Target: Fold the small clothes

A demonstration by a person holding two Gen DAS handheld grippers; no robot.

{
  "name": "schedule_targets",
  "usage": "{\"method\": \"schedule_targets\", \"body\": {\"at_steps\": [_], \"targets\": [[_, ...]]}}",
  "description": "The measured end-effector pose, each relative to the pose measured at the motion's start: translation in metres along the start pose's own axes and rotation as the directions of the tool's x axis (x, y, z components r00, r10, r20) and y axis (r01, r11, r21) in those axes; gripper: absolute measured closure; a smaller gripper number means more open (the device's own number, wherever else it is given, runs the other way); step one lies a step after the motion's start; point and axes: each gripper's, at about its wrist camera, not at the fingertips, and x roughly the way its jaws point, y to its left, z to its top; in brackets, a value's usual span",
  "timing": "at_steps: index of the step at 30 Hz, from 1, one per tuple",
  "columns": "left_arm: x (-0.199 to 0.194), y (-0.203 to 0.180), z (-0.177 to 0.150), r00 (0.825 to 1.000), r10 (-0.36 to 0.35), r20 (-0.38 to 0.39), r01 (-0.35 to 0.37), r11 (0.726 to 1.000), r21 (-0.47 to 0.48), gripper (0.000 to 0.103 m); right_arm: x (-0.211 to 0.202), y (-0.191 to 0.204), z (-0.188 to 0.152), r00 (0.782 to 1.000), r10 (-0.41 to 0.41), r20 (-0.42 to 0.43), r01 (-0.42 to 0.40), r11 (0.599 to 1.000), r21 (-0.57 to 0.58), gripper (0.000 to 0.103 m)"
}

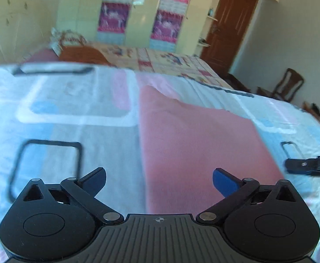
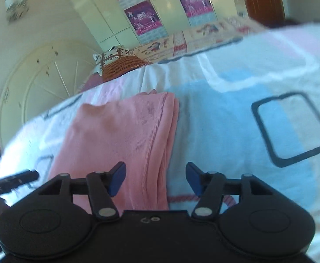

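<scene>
Nearest in the left wrist view: left claw [image 1: 159,182], blue fingertips [image 1: 223,180] spread wide, released, gripping nothing, hovering above the near end of the pink garment [image 1: 195,144]. Just beyond, at far right, a dark tip of the right claw [image 1: 309,166], blurred, beside the garment's right edge. Same arrangement mirrored in the right wrist view: right claw [image 2: 156,178] released too, fingertips [image 2: 117,178] well apart but less so than the left pair, nothing between them; left fingertip over pink cloth, right fingertip over the bedspread [image 2: 236,118]. Left claw [image 2: 13,180] visible there only as a dark blurred bar at near left, beside the garment [image 2: 120,135].

Garment shown flat and smeared by motion in the left view, a plain pink strip running away from the camera. Sharper in the right view: ribbed knit, folded lengthwise, several layered edges stacked along its right side, far end slightly rumpled. Lying on the bed, on a white bedspread with pale blue and pink patches and dark rounded-square outlines [image 2: 291,129].

Farther off, a patterned quilt [image 1: 166,60] and a pillow [image 2: 111,58]. Cream wardrobe [image 1: 138,11] with purple posters at the back; brown door [image 1: 230,24] and wooden chair [image 1: 287,85] at far right, chair seen in the left view only; cream headboard [image 2: 39,83] at left.
</scene>
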Motion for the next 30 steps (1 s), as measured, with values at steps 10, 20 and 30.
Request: {"method": "schedule_targets", "body": {"at_steps": [10,20,30], "targets": [[0.064,0.021,0.006,0.977,-0.144,-0.155,0.118,0.979,-0.168,0.014,0.06,-0.052,0.016,0.941,0.292,-0.169,-0.233,0.924,0.302,0.046],[0.074,-0.015,0.021,0.98,-0.057,-0.188,0.056,0.998,-0.015,0.043,0.072,-0.015,0.023,0.964,0.163,-0.209,-0.151,0.986,0.074,0.076],[0.057,-0.056,0.023,0.989,0.1,-0.105,-0.079,0.978,0.192,0.062,0.063,0.031,0.012,0.988,-0.022,-0.151,-0.003,0.987,-0.164,0.084]]}}
